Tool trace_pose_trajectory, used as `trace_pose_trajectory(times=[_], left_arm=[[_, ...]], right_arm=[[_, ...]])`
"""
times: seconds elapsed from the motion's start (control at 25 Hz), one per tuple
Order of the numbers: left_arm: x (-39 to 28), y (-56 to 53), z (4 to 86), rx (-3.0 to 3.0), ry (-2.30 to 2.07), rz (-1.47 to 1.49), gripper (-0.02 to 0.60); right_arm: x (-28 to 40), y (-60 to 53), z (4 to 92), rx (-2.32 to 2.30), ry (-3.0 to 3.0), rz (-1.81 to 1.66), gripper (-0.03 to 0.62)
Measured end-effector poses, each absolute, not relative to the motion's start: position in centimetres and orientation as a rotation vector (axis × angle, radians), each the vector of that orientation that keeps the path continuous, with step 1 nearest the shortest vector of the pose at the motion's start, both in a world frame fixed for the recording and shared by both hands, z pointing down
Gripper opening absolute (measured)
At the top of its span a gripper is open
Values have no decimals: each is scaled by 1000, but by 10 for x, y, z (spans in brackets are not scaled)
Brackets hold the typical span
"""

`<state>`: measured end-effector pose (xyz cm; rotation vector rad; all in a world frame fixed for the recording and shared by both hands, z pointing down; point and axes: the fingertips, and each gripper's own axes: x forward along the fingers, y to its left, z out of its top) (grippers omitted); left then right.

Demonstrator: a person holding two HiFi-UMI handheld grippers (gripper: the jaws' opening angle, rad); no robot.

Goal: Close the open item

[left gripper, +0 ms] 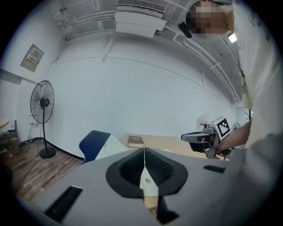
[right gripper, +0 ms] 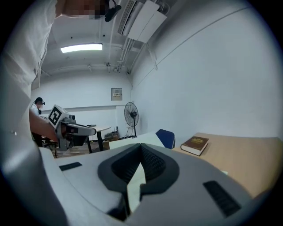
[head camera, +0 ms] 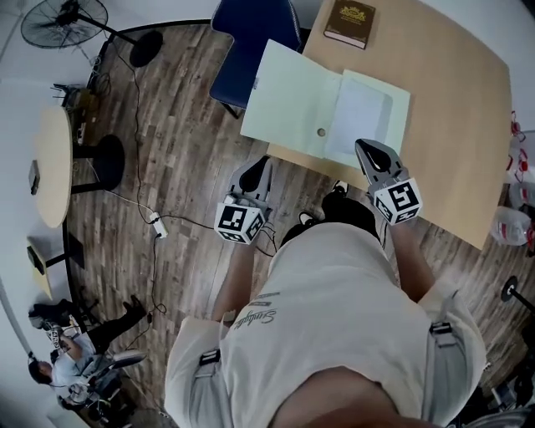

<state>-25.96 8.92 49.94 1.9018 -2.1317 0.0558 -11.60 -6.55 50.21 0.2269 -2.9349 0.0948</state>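
Observation:
An open pale-yellow folder [head camera: 292,96] lies on the wooden table [head camera: 451,109], its left flap hanging over the table's near-left edge. A white sheet [head camera: 361,113] rests in its right half. My left gripper [head camera: 256,170] is shut and empty, held over the floor just short of the overhanging flap. My right gripper [head camera: 369,151] is shut and empty too, above the folder's near right corner. In the left gripper view the shut jaws [left gripper: 144,164] point toward the folder [left gripper: 110,148], with the right gripper [left gripper: 201,137] to the right. From the right gripper view [right gripper: 140,161], the left gripper [right gripper: 75,129] shows at left.
A brown book [head camera: 349,22] lies at the table's far edge. A blue chair [head camera: 251,42] stands behind the folder. A floor fan [head camera: 67,21], a round side table [head camera: 52,163] and cables [head camera: 157,224] are on the left. A seated person [head camera: 67,351] is lower left.

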Motion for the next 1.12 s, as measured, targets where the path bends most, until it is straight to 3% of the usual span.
trace_pose_trajectory(times=[0.48, 1.12], left_arm=[[-240, -35, 502, 2016, -2024, 144, 15], [-240, -89, 506, 2150, -1891, 165, 15]], right_arm=[[-94, -144, 514, 219, -2936, 81, -6], [-94, -150, 518, 328, -2897, 121, -6]])
